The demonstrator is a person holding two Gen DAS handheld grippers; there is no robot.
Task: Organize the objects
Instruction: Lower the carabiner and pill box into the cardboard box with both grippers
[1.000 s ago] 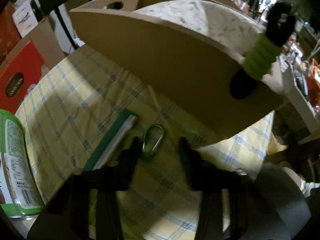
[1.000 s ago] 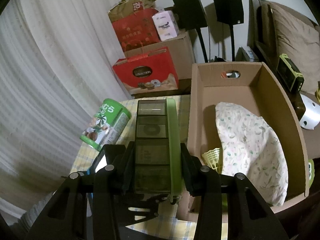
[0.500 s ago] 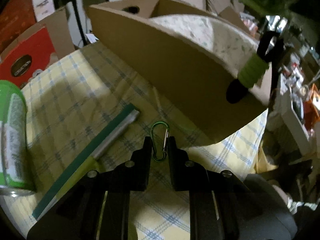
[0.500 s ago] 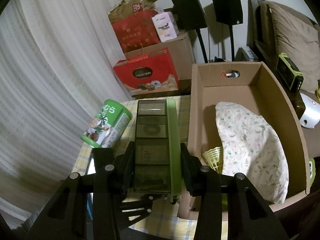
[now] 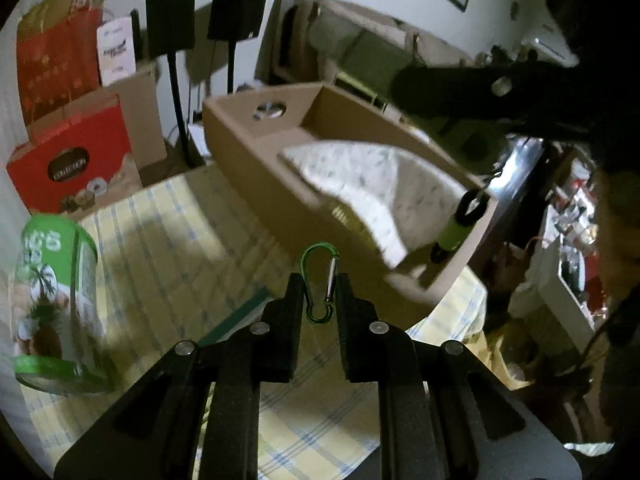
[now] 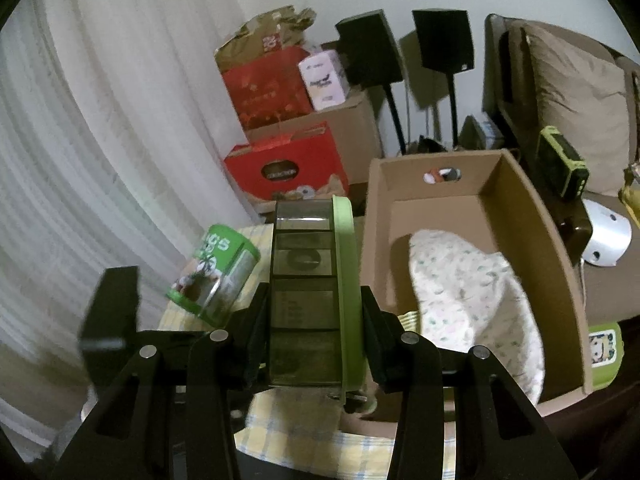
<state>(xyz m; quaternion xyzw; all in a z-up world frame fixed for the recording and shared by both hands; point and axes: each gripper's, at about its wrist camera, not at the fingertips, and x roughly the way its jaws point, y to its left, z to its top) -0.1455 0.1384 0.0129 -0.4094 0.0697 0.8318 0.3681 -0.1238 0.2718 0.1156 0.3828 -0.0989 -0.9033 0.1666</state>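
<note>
Holding a green clip [image 5: 319, 285] by its narrow end, the left tool [image 5: 318, 298] has its jaws pressed on the clip's two sides, clear of the checked cloth on the counter [image 5: 168, 240]. The right tool [image 6: 314, 320] is clamped on a long green-edged organizer case [image 6: 310, 292], held lengthwise just beside the open cardboard box [image 6: 532, 240], which already contains a flowered cloth bundle [image 6: 468, 292]. A green can [image 5: 52, 292] stands near the left edge of the counter, and a teal flat strip [image 5: 244, 312] lies on the cloth below the clip.

The risks, as I judge them: the clip is thin and rounded, gripped only at its lower loop, so a quick swing toward the box could let it pivot or slip out. The case sticks far past the right tool's pads; its front end could strike the box wall when lowered. Both tools heading for the same box could also collide.
</note>
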